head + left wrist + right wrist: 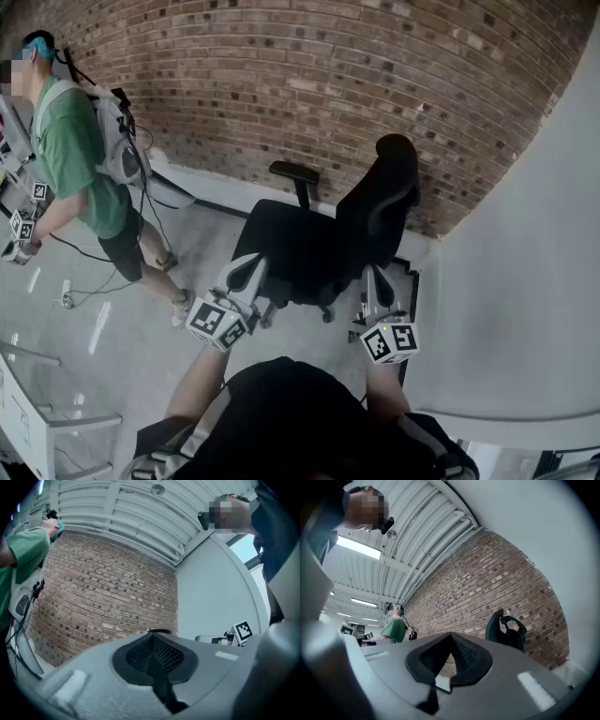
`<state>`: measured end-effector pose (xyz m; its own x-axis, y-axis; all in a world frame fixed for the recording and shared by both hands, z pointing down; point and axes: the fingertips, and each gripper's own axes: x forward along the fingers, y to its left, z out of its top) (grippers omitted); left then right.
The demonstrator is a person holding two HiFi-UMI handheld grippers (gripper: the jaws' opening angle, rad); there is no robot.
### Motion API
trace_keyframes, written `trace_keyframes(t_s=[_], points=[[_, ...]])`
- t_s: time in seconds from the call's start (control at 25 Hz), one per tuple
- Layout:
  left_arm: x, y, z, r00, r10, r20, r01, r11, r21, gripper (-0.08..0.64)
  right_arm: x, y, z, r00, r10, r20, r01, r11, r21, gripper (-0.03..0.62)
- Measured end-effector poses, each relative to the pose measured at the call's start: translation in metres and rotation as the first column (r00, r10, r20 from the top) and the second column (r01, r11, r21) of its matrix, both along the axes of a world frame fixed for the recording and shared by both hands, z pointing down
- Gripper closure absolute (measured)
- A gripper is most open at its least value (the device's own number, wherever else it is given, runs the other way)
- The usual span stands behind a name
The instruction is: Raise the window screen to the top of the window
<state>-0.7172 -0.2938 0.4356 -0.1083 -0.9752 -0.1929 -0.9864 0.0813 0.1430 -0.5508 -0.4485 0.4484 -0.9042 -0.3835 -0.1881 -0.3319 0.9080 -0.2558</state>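
The left claw [155, 640] is pressed together, its black ribbed pads meeting in a single seam with nothing between them. The right claw [451, 638] is shut the same way and also empty. Both tilt a little above level. In the head view the left claw [247, 271] and the right claw [375, 281] are held side by side, low in front of the body and well apart. Each has smooth grey plastic jaws running back to a cube with black-and-white square markers. The wearer's bare forearms [197, 384] reach down to them from a dark top.

Just beyond the claws stands a black office chair [328, 244] on castors, with a padded seat, a curved back and one armrest raised. It sits on a pale, glossy floor [112, 337]. Behind it runs a rough red-brown brick wall [281, 84], which meets a smooth white wall [525, 281] at the right.

The ceiling is white ribbed metal [117, 508] with long strip lights [358, 548]. Far left, a second person in a green shirt [80, 159] wears a grey backpack [117, 141] trailing cables.

The window screen cannot be made out in any view. Only a sliver of what looks like window glass [244, 550] shows beside the white wall, high above the left claw.
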Motion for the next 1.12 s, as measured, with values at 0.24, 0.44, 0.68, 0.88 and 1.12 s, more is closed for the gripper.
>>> trace_keyframes(t_s=[0.24,0.44,0.68,0.88,1.12], points=[[0.003,0.001,0.001,1.0,0.006,0.006,-0.006,1.0,-0.004,0.558,0.0,0.0,0.002,1.0,-0.003,0.003,0.003,1.0,-0.005,0.591],[-0.005,0.011,-0.003,1.0,-0.014,0.003,0.014,1.0,-0.002,0.558,-0.011,0.011,-0.001,1.0,-0.023,0.0,0.023,1.0,0.003,0.591],[-0.013,0.019,0.003,1.0,-0.017,0.006,0.017,1.0,0.002,0.558,-0.013,0.015,0.004,0.999,-0.04,0.009,0.041,0.999,-0.026,0.591],[-0.016,0.023,0.002,1.0,-0.005,-0.018,0.005,1.0,0.0,0.558,-0.015,0.022,-0.001,0.997,-0.05,0.054,0.053,0.997,-0.06,0.589],[-0.025,0.038,0.005,1.0,0.01,-0.029,-0.01,1.0,-0.006,0.558,-0.024,0.039,0.002,0.999,-0.029,0.037,0.032,0.998,-0.061,0.589]])
